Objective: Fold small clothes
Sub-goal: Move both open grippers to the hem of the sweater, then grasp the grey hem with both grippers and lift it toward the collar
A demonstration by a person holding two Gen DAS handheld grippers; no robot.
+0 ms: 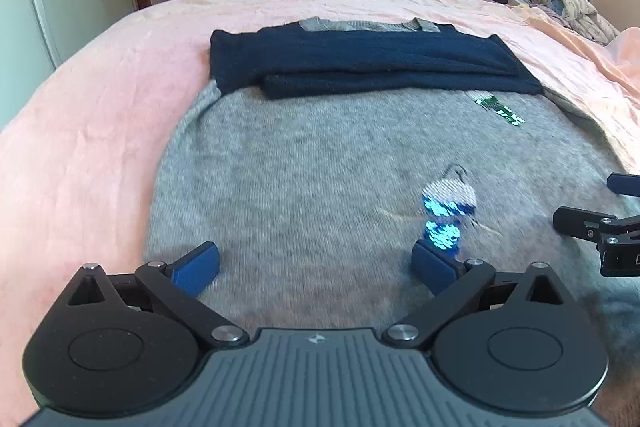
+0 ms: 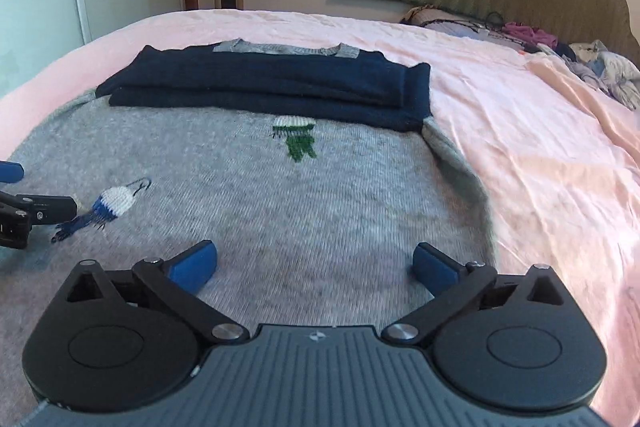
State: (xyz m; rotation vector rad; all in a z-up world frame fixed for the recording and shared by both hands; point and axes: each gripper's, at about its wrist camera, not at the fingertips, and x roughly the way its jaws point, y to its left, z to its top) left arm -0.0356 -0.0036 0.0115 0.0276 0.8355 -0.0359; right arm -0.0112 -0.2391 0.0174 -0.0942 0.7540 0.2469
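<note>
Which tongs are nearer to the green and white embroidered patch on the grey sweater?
Right. The right tongs hang open with the green patch almost straight ahead of them. The left tongs, also open, sit further left, with the patch well off to their right.

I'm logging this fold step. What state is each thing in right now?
Grey sweater: lying flat on the bed, body still unfolded.
Navy sleeves: folded across the chest, below the collar.
Left gripper: jaws open, nothing between them.
Right gripper: jaws open, empty, over the sweater.
Pink bedsheet: spread out, wrinkled.
Clothes pile: loose, unfolded, by the headboard.
</note>
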